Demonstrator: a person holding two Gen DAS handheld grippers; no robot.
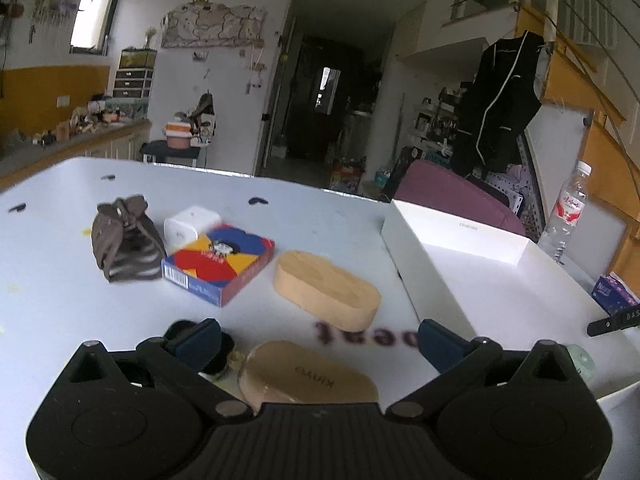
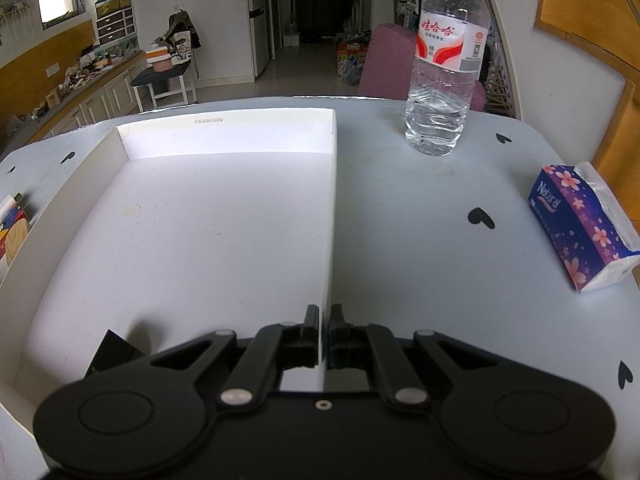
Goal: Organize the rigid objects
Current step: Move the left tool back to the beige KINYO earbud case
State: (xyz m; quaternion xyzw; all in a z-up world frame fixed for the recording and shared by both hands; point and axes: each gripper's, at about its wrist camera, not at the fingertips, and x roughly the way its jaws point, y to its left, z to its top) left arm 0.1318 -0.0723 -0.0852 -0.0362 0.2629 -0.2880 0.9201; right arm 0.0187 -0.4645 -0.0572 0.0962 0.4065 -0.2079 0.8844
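My left gripper [image 1: 316, 344] is open and empty above the table, over a wooden oval piece [image 1: 308, 374] marked with a name. A second wooden oval block [image 1: 326, 289] lies just beyond. Further left lie a colourful card box [image 1: 220, 266], a white plug adapter [image 1: 191, 226] and a brown cloth pouch [image 1: 126, 240]. A small black round object [image 1: 218, 354] sits by the left finger. My right gripper [image 2: 325, 332] is shut on the right wall of the shallow white box [image 2: 332, 216], near its front end. The box's inside is bare.
A water bottle [image 2: 446, 64] stands at the table's far right. A purple tissue pack [image 2: 580, 228] lies at the right edge. The white box [image 1: 440, 272] sits right of the wooden pieces. A purple chair [image 1: 452, 196] stands beyond the table.
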